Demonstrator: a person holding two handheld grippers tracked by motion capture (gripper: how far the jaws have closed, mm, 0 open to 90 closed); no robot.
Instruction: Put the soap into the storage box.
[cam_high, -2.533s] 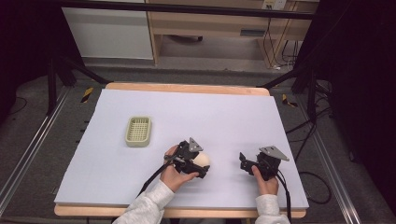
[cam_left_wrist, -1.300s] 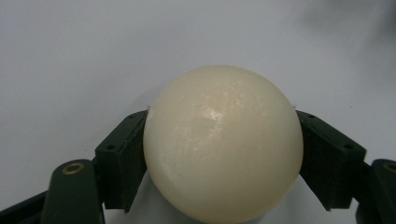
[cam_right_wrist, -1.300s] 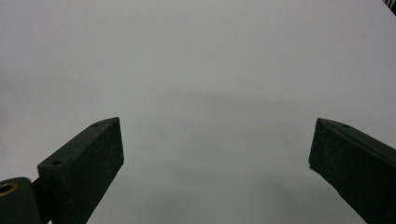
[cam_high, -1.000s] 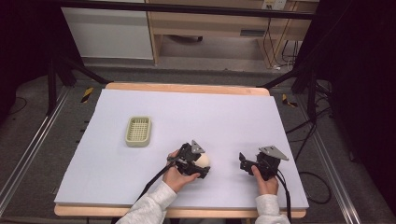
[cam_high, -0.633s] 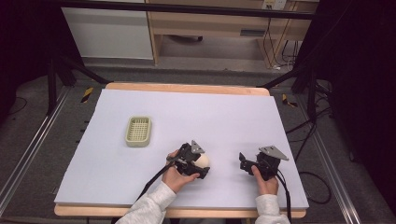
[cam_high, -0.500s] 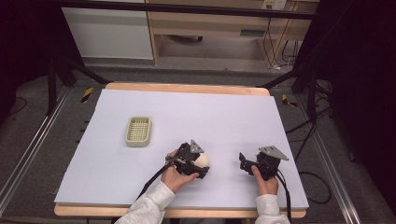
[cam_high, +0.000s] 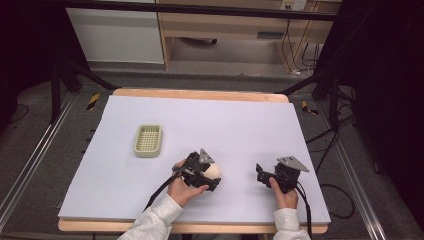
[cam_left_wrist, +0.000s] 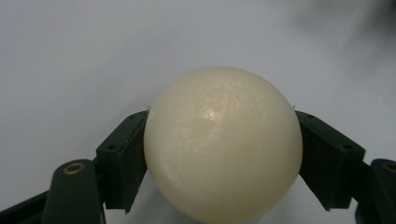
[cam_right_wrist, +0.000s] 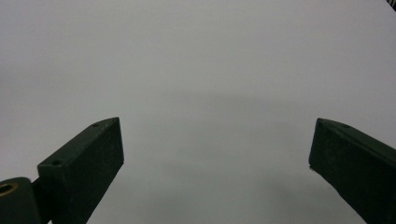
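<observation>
A dim lab corner is being shown here, with a pale lavender table sitting in front of wooden shelving and a mess of cables over at 3 o'clock. Nothing fancy.

Near the table's 6 o'clock edge, a cream-coloured ball is being clamped by the left gripper. In the left gripper view both black pads are being pressed against the ball's sides at about its widest line, at 9 and 3 o'clock. That is probably so something this round and smooth isn't squeezed out forward. The ball is being kept low, at or just over the table surface; whether it is being lifted clear can't be told.

The right gripper is being held off at 3 o'clock from the ball, well apart from it, with its jaws spread wide and nothing between them, just bare table in its own view. It looks like it's being parked out of the way while the left one does the work.

A small pale green slotted tray is lying at roughly 10 o'clock from the ball, open side up. It's likely being left there as the drop-off spot, though that's only a guess from the layout.
</observation>
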